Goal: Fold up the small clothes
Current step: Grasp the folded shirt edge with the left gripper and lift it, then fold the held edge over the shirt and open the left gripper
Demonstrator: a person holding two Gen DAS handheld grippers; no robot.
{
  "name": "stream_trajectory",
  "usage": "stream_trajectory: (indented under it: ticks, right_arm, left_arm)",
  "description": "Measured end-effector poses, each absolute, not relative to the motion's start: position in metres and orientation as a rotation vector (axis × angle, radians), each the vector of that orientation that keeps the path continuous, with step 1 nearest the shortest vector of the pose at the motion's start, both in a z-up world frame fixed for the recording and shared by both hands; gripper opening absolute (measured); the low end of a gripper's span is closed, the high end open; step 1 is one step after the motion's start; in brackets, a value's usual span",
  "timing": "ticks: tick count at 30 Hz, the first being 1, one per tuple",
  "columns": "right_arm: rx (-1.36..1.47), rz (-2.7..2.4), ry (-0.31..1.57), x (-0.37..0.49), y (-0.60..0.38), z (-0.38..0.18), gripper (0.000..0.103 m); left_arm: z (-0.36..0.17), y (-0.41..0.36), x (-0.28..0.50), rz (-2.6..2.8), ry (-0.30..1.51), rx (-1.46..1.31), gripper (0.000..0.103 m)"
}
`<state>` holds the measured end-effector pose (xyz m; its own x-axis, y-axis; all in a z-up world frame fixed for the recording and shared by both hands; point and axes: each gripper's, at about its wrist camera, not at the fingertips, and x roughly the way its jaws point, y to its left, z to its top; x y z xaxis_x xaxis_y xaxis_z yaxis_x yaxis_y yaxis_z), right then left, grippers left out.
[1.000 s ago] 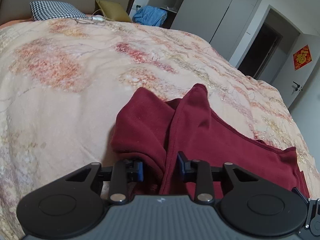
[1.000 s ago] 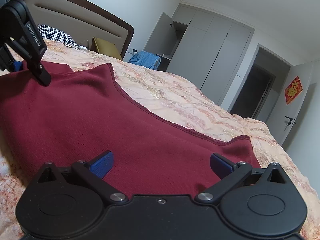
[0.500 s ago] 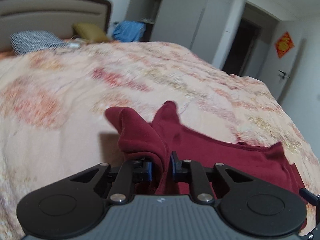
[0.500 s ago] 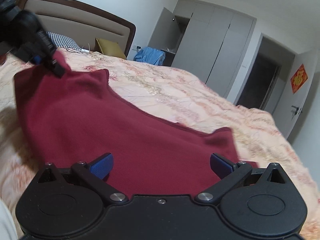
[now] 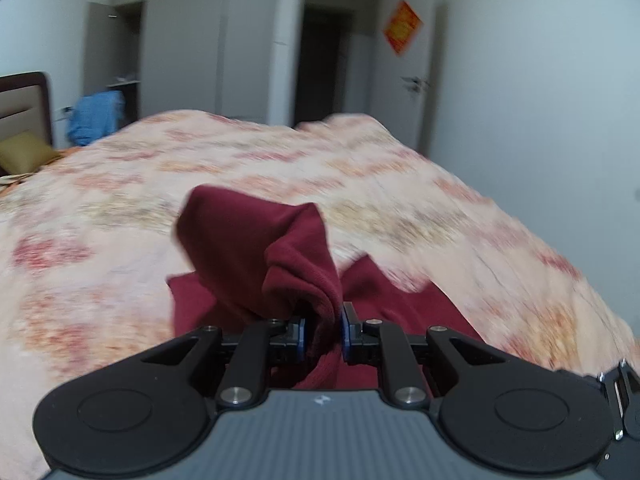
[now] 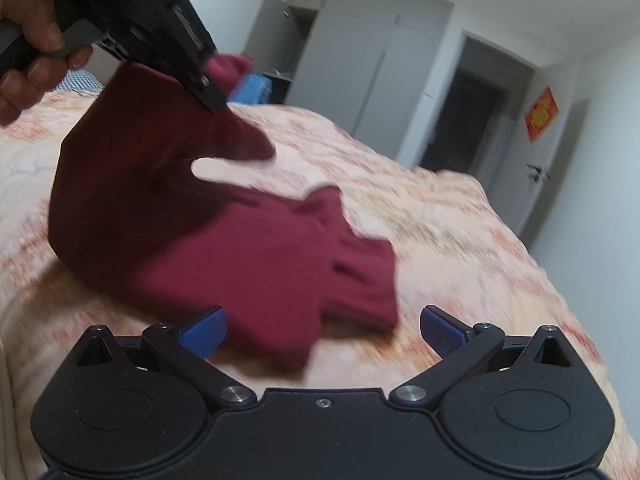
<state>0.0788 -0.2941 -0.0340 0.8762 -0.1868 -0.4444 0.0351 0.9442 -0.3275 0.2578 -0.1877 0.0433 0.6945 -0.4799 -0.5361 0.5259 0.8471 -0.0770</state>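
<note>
A dark red garment (image 6: 224,240) lies partly on a bed, one end of it lifted clear of the floral bedspread (image 5: 420,200) by the left gripper (image 5: 323,334), whose blue-padded fingers (image 5: 301,336) are clenched on a bunched fold of the cloth. From the right wrist view, the right gripper (image 6: 323,330) hovers low over the near edge of the garment with its blue fingers (image 6: 204,330) spread wide and released, nothing pressed between them. The raised part of the cloth hangs in a curve from the left gripper down to the part that lies crumpled on the bedspread. A person's left hand (image 6: 28,40) grips the handle of the left tool at the upper left of the right wrist view, the tool pointing down and to the right. Beyond the bed, a padded headboard (image 5: 24,108) and an olive cushion (image 5: 24,152) stand at the far left, with a blue cloth (image 5: 94,116) heaped near an open grey wardrobe (image 6: 360,60). Farther off, a dark doorway (image 5: 324,68) opens beside a white door (image 6: 532,176) bearing a red diamond-shaped decoration (image 5: 402,26). Much of the scene is blurred.
</note>
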Motion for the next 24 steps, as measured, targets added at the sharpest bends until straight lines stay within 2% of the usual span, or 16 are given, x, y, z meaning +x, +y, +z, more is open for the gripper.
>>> stream_trajectory:
  ticks: [5,9,10,12,13,14,22,24]
  right_arm:
    - [-0.283,-0.158,0.538,0.065,-0.312,-0.041,0.102]
    - [-0.234,-0.151,0.558,0.058,-0.318,-0.042,0.102]
    - [-0.219,-0.148,0.563,0.058,-0.319,-0.042,0.102]
    - [-0.186,-0.143,0.57,0.061,-0.321,-0.043,0.102]
    - [-0.169,-0.142,0.571,0.062,-0.321,-0.043,0.102]
    - [-0.153,-0.14,0.57,0.062,-0.321,-0.043,0.102]
    - [-0.032,-0.059,0.537,0.07,-0.316,-0.031,0.102]
    - [0.021,-0.007,0.525,0.075,-0.316,-0.027,0.102]
  left_arm:
    - [0.008,-0.228,0.26,-0.653,0.693,0.112,0.018]
    - [-0.005,-0.217,0.26,-0.668,0.737,0.068,0.02]
    - [-0.004,-0.212,0.26,-0.671,0.741,0.051,0.026]
    - [-0.001,-0.202,0.259,-0.692,0.741,0.002,0.051]
    - [0.002,-0.195,0.258,-0.696,0.737,-0.025,0.069]
    - [0.004,-0.19,0.256,-0.691,0.728,-0.046,0.078]
    - [0.02,-0.146,0.255,-0.5,0.709,-0.102,0.101]
    - [0.018,-0.128,0.261,-0.407,0.72,-0.127,0.102]
